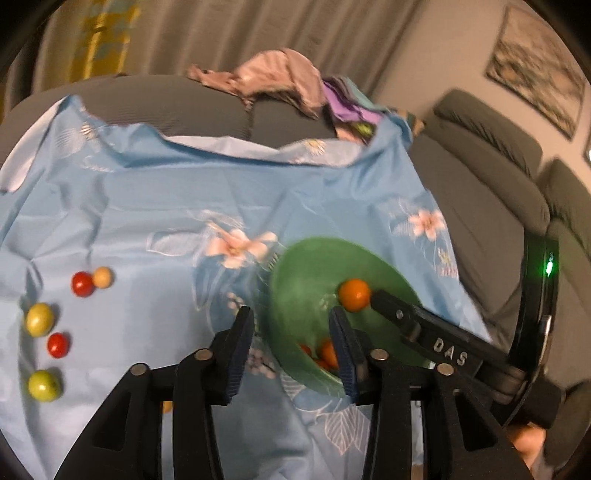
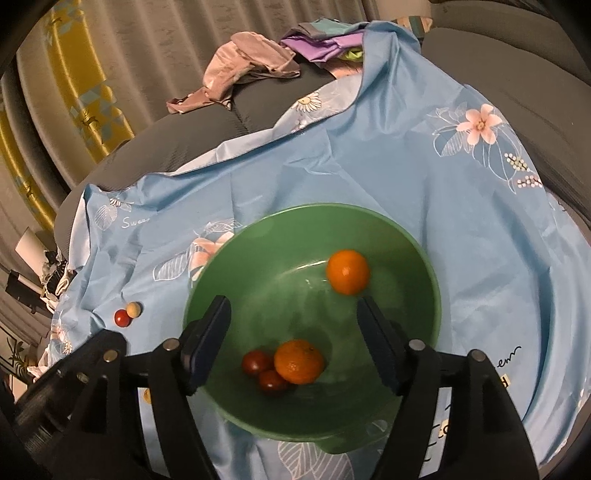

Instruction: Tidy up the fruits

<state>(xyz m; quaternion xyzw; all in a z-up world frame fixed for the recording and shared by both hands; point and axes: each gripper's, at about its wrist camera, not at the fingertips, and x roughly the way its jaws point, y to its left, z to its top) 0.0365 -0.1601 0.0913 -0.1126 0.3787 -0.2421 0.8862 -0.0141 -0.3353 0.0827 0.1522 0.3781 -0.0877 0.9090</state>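
A green bowl (image 2: 406,258) sits on the blue floral cloth (image 2: 369,166). An orange fruit (image 2: 348,271) lies loose in it, a second orange (image 2: 299,362) and two dark red fruits (image 2: 257,362) at its bottom. My right gripper (image 2: 293,343) is open and empty above the bowl. In the left wrist view, the bowl (image 1: 306,269) is at right with the orange (image 1: 354,294) and the right gripper's finger (image 1: 413,321) beside it. My left gripper (image 1: 291,350) is open and empty over the bowl's left rim. Loose fruits lie at left: red (image 1: 82,284), tan (image 1: 102,277), yellow-green (image 1: 38,319), red (image 1: 58,345), green (image 1: 44,385).
The cloth covers a grey sofa (image 1: 480,192). Crumpled clothes (image 1: 273,79) lie on the sofa back behind the cloth. Curtains (image 1: 221,33) hang beyond. A framed picture (image 1: 539,66) hangs on the right wall.
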